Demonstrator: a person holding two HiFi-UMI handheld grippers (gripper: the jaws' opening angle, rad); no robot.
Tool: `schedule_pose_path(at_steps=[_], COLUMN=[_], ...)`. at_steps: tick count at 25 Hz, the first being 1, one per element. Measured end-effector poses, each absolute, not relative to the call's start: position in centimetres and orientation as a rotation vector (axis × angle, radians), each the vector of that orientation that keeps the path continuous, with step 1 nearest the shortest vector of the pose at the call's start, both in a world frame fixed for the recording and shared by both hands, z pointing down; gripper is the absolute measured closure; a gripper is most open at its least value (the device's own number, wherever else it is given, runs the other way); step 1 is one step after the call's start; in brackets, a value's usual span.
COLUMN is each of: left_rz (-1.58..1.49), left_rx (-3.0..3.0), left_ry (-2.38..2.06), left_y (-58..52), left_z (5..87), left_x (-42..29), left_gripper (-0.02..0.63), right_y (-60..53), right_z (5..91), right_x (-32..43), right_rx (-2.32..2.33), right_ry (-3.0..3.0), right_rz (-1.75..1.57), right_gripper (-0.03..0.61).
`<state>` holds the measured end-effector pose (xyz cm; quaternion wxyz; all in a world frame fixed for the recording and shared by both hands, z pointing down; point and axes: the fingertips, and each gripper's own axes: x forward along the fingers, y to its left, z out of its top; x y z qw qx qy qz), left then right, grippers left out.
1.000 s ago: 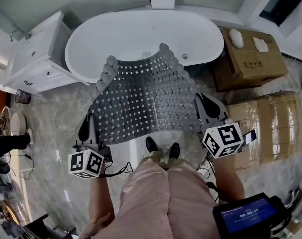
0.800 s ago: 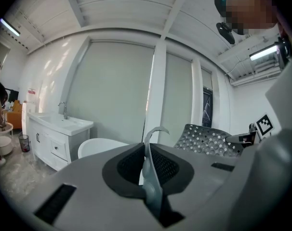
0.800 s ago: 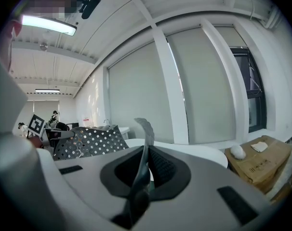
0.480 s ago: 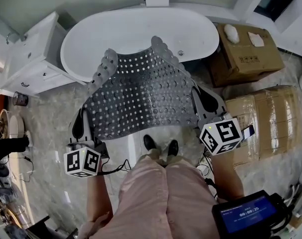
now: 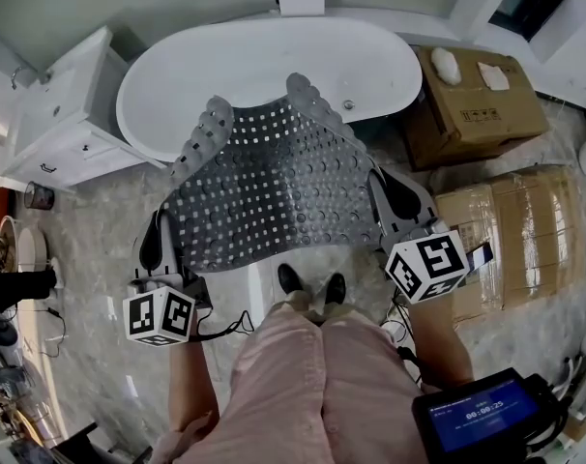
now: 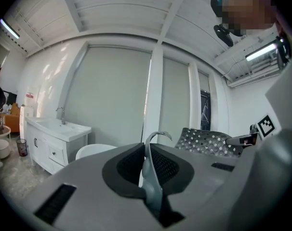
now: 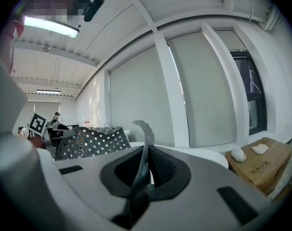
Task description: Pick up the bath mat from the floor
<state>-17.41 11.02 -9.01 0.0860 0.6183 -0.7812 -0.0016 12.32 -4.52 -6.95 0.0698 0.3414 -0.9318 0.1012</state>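
Marble-patterned floor (image 5: 90, 249) fills the head view, with a white bathtub (image 5: 264, 66) at the top, a white cabinet (image 5: 66, 114) to its left and a cardboard box (image 5: 482, 100) to its right. The grey bath mat (image 5: 283, 187) is off the floor, spread out in the air in front of the person, its far edge curling up over the tub. The left gripper (image 5: 158, 245) holds the mat's left edge and the right gripper (image 5: 395, 196) its right edge (the person's shoes (image 5: 312, 283) show just below the mat).

From the left gripper view, the left gripper (image 6: 148, 167) has its jaws pressed together on a thin fold of the mat, and the perforated sheet (image 6: 208, 141) stretches off to the right. The cabinet (image 6: 54, 134) stands at the left.

From the right gripper view, the right gripper (image 7: 145, 170) is likewise clamped on the mat's edge, the sheet (image 7: 90, 141) running left; the box (image 7: 261, 165) sits low at the right.
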Motion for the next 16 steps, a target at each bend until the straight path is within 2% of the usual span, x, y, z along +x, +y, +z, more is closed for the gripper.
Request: schedule_pose_path(at_steps=[16], left_rz=[-0.017], left_rx=[1.864], left_ry=[-2.317], left_y=[10.8], left_z=[-10.3], left_x=[-16.7], left_gripper=[0.575], right_y=[-4.3], right_z=[-8.1], right_x=[12.9], right_rx=[1.058], right_ry=[-2.802], right_rz=[0.295], right_gripper=[0.551])
